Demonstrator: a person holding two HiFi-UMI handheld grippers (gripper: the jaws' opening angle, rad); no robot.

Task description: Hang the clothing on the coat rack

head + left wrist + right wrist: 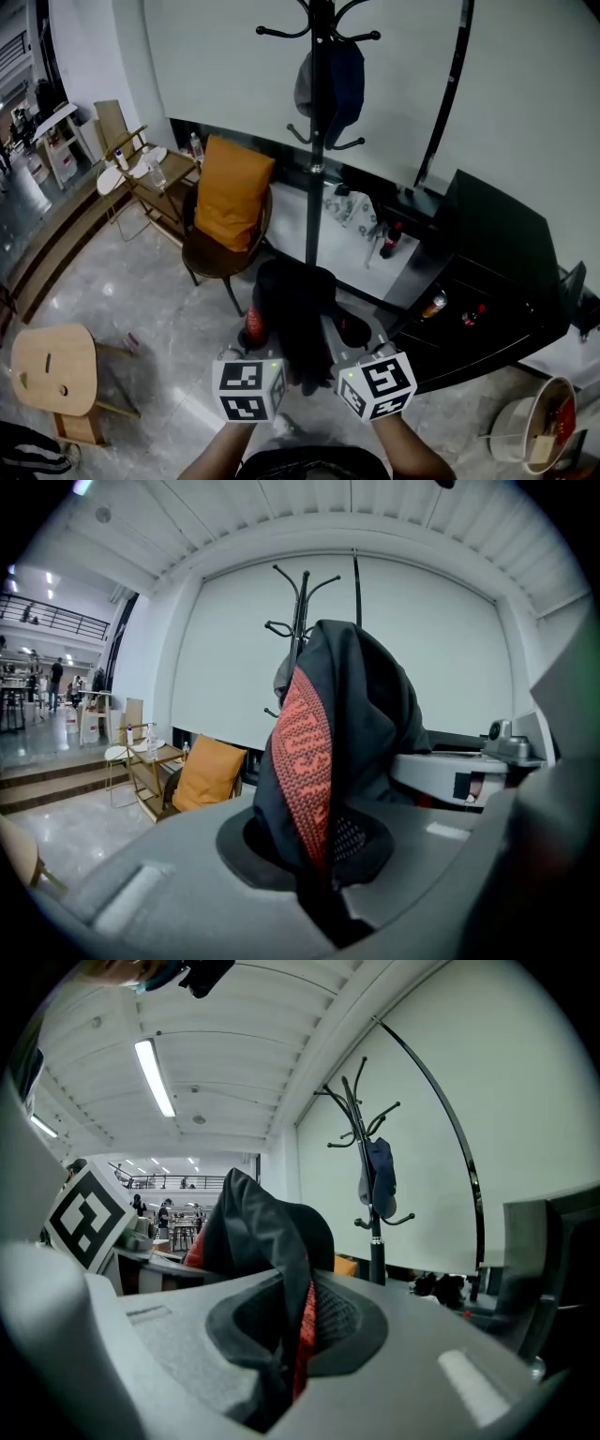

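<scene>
Left gripper [317,883]: fingers pinched on dark clothing [298,314]. Right gripper [281,1372]: fingers clamped on same clothing. Clothing bunched between both grippers, in front of coat rack [317,187], well below its hooks. Rack upright, dead ahead of both; neither gripper clearly nearer. Dark item [330,80] occupies one side hook.

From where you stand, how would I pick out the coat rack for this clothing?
Look at the white wall ahead. In front of it, right of the chair with the orange cushion, stands the coat rack, a thin black pole. It alone has curved hooks, with a dark blue and grey item hanging on it; the bent black bar further right is bare.
</scene>
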